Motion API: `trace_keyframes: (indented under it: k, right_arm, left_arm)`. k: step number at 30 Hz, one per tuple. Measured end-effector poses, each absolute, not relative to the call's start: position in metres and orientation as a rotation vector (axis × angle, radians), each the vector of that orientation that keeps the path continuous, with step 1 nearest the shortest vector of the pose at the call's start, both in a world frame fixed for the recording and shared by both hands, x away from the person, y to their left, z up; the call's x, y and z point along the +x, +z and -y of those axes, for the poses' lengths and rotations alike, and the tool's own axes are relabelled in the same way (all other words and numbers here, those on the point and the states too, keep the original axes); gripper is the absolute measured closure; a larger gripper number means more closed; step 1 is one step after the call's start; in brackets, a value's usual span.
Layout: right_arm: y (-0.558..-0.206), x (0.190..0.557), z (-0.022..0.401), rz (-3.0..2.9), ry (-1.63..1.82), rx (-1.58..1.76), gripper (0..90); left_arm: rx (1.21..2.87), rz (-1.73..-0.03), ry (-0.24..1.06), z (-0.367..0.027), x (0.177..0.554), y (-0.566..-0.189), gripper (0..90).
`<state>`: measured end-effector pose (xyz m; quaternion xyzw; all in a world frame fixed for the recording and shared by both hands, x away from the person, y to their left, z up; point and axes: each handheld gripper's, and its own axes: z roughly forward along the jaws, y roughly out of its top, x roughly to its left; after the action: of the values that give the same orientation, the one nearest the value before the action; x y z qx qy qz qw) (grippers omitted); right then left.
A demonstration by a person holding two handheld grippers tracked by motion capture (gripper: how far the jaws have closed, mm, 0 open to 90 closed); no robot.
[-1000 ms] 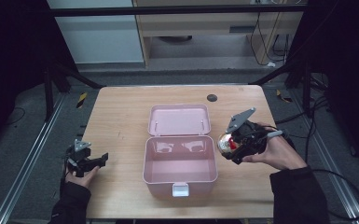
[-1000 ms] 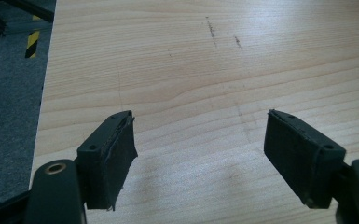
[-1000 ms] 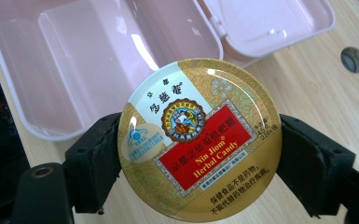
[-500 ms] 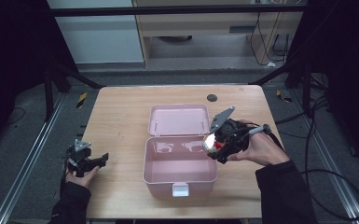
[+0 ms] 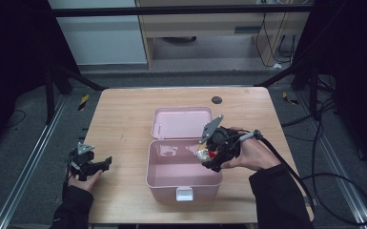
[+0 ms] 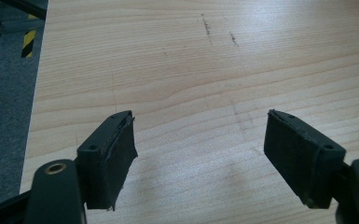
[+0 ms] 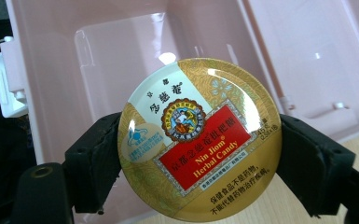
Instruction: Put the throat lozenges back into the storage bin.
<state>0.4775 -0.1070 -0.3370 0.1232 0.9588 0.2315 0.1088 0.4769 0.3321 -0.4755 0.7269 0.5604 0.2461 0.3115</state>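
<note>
The right claw (image 5: 208,157) is over the open pink box (image 5: 183,179) now, and that is the change: a second ago it hung out past the box's right side, half a second ago it was at the right wall, and here it sits above the right part of the open compartment. Its jaws are clamped on the edges of a round gold candy tin (image 7: 199,137), one pad on each side, the printed lid facing the right gripper view with the pink floor of the box behind it. In the high view the tin (image 5: 205,153) shows just inside the box's right wall, off the floor as far as I can tell. The lid (image 5: 183,122) lies flat back on the surface (image 5: 119,119), so nothing blocks the way in. The left claw (image 5: 106,162) has not shifted; it rests near the left edge of the surface, jaws wide apart with only bare wood between them. My read: the carry is nearly done, and what's left is lowering the tin to the floor and letting go.
</note>
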Motion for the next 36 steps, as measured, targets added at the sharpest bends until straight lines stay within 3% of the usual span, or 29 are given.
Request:
trace_keyframes:
  k: [36]
  right_arm:
    - [-0.385,0.482,0.083,-2.941,0.492,0.278,20.6]
  left_arm:
    - [1.915,-1.474,0.653,-0.333,0.476,-0.474,23.8]
